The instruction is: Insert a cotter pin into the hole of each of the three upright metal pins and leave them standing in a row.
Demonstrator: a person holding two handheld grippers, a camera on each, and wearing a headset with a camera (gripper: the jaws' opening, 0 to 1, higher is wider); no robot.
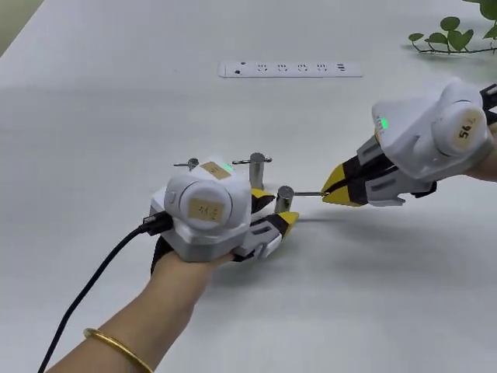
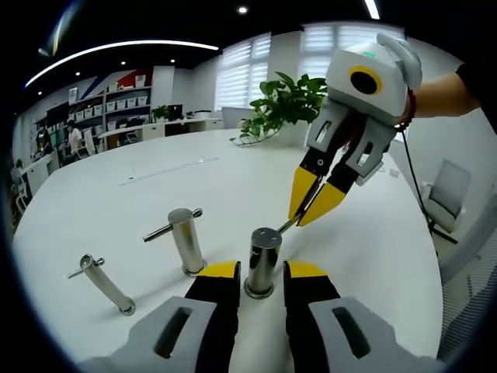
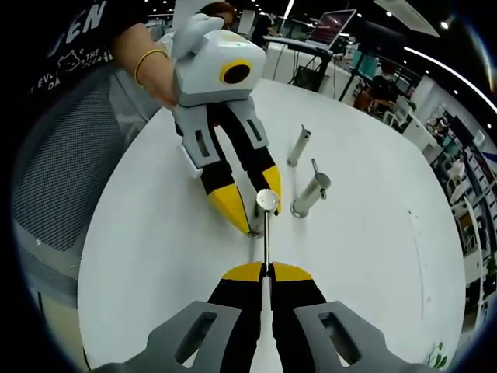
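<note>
Cotter pin (image 1: 309, 193), thin and level, is pinched in the right claw (image 1: 335, 189), whose yellow tips are closed tight on it. Its free end meets the top of the nearest metal pin (image 1: 284, 198), which stands upright on the white worktop (image 1: 116, 101). The right gripper view looks straight down the cotter pin (image 3: 265, 241) to that pin's round head (image 3: 267, 200), though I cannot tell whether it has entered the hole. The left claw (image 2: 262, 272) straddles the pin's base narrowly; whether it presses is unclear. The left gripper view shows crosswise cotter pins through the middle metal pin (image 2: 186, 241) and the far metal pin (image 2: 105, 284). From the head view a power strip (image 1: 290, 69) lies beyond.
</note>
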